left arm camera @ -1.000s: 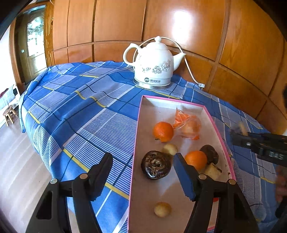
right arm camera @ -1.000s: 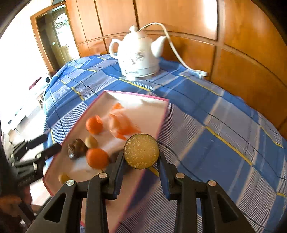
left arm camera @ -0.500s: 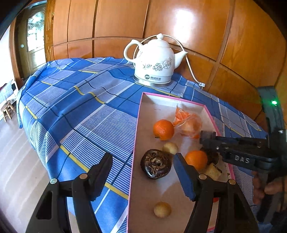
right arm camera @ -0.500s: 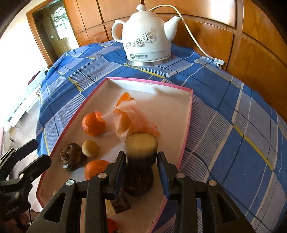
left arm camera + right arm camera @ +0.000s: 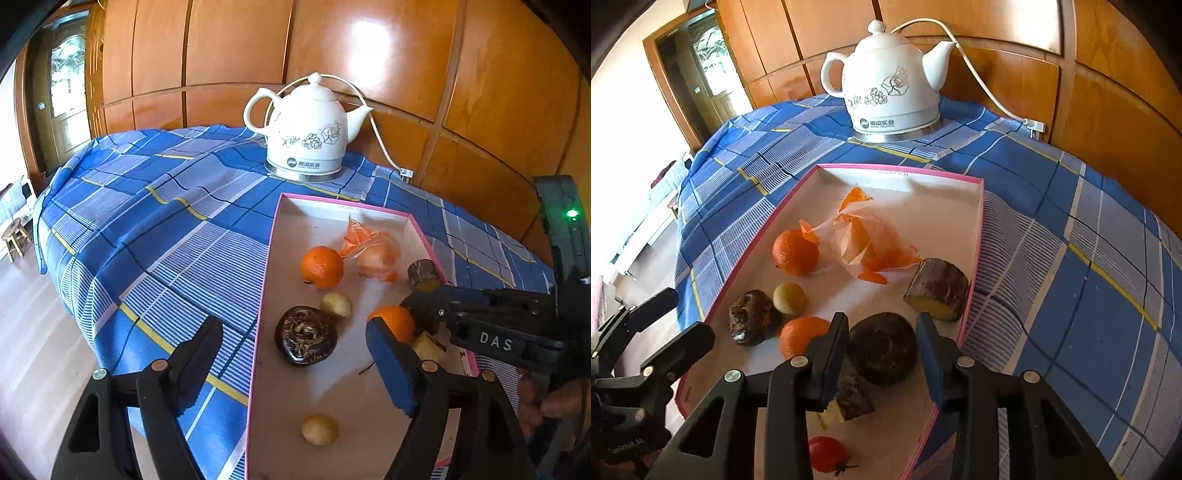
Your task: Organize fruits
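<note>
A pink-rimmed tray (image 5: 266, 295) holds two oranges (image 5: 321, 266) (image 5: 393, 321), a bagged orange (image 5: 868, 240), two small pale fruits (image 5: 335, 304) (image 5: 319, 429) and a dark wrinkled fruit (image 5: 306, 339). My left gripper (image 5: 295, 358) hangs over the tray's left rim. Its jaws are opening, and they touch nothing. The wrinkled fruit lies just past them. A dark-skinned cane piece (image 5: 938, 290) with a yellow cut end lies by the tray's right wall (image 5: 975, 236), just beyond my right gripper (image 5: 881, 330). That gripper is open, and a dark round fruit (image 5: 882, 349) shows below its fingers.
A white electric kettle (image 5: 306, 136) with its cord stands on the blue checked tablecloth (image 5: 166, 236) behind the tray, before a wood-panelled wall. A second cane piece (image 5: 849, 397) and a cherry tomato (image 5: 825, 453) lie at the tray's near end. The table edge drops off at left.
My right gripper carried the cane piece over the tray and lowered it; the piece now lies free by the right wall. My left gripper's jaws have widened and it has hardly moved.
</note>
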A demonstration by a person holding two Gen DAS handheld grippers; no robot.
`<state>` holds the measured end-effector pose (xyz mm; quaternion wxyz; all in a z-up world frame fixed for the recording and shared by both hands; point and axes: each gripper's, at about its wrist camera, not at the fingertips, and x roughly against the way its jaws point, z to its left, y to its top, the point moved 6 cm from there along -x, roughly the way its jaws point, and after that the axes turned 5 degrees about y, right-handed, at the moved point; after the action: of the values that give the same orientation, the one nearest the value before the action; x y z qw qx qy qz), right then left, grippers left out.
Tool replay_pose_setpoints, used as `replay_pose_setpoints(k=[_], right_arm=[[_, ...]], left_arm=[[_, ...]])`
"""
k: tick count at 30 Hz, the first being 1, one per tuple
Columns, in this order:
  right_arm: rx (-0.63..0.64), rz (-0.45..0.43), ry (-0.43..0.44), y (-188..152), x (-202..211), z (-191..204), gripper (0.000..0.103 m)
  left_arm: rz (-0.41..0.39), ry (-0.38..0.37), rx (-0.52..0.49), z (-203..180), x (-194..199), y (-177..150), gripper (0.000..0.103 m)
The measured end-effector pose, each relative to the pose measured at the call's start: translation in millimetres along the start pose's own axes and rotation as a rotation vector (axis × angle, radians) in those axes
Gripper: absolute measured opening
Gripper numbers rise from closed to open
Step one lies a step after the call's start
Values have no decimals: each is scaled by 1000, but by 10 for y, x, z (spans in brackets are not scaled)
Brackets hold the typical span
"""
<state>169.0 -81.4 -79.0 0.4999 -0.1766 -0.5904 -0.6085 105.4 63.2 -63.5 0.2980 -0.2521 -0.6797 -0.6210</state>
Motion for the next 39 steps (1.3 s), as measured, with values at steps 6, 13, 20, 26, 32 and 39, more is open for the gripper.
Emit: replay_pose_setpoints(k=[6, 13, 20, 26, 32, 39], right_arm=[[-20, -44, -4, -80, 148, 45, 38], [-5, -79, -39, -177, 272, 119, 38], [-11, -138, -100, -304, 459, 172, 39], [-48, -196, -177, -444, 667, 172, 41], [-91, -226, -229, -664, 784, 173, 41], [-90, -239, -274, -708, 840, 165, 41]], left_arm=[[-2, 4, -2, -25, 38, -24, 81], [-20, -1, -9, -72, 130, -42, 81], [-35, 1, -15, -100, 221, -80, 83], [-55, 19, -13, -81, 312, -136, 89], [-71, 21, -25, -124, 399, -214, 96], [-107, 27, -32, -160, 511, -209, 103]])
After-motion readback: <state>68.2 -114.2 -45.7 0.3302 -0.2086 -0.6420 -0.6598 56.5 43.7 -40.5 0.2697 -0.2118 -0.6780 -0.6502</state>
